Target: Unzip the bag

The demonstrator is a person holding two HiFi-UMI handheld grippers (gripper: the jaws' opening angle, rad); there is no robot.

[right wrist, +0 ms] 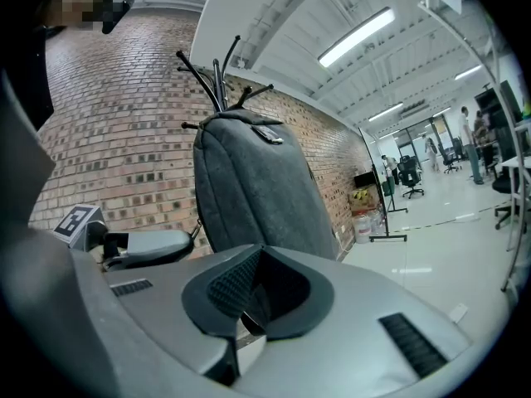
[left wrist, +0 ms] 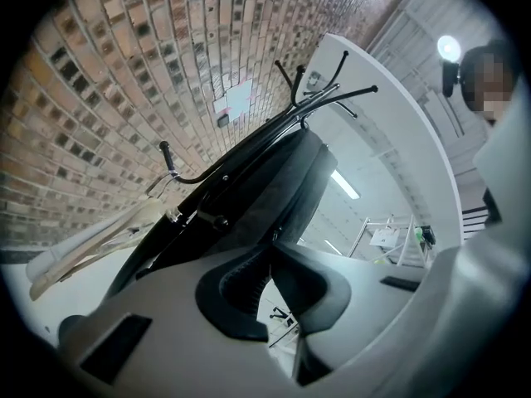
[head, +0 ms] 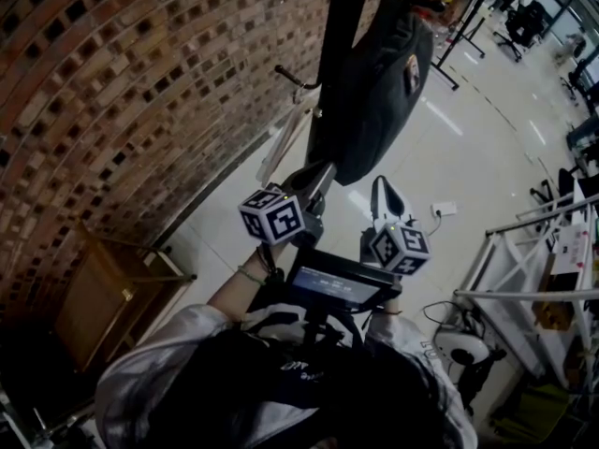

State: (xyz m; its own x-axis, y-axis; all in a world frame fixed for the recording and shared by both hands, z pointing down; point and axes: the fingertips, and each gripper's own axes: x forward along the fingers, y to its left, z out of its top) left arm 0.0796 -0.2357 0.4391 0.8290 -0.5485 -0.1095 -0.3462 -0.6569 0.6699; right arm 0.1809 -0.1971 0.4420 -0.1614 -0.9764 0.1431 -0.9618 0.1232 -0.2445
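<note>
A dark grey bag [head: 374, 82] hangs from a black coat stand [head: 339, 26] in front of a brick wall. My left gripper [head: 316, 178] is at the bag's lower left edge. In the left gripper view its jaws [left wrist: 272, 251] are together, and a small dark tab, which looks like the zipper pull [left wrist: 274, 236], sticks out at their tips against the bag [left wrist: 274, 189]. My right gripper [head: 386, 195] hangs just right of it, below the bag, shut with nothing in it. The right gripper view looks past its closed tips [right wrist: 259, 259] at the bag [right wrist: 249, 189] and the left gripper [right wrist: 141, 245].
A pale clothes hanger [left wrist: 91, 243] hangs on the stand's left side. The brick wall [head: 140, 82] runs along the left, with a wooden cabinet [head: 103, 297] at its foot. A white metal rack [head: 533, 260] stands at the right and a white socket strip [head: 443, 210] lies on the floor.
</note>
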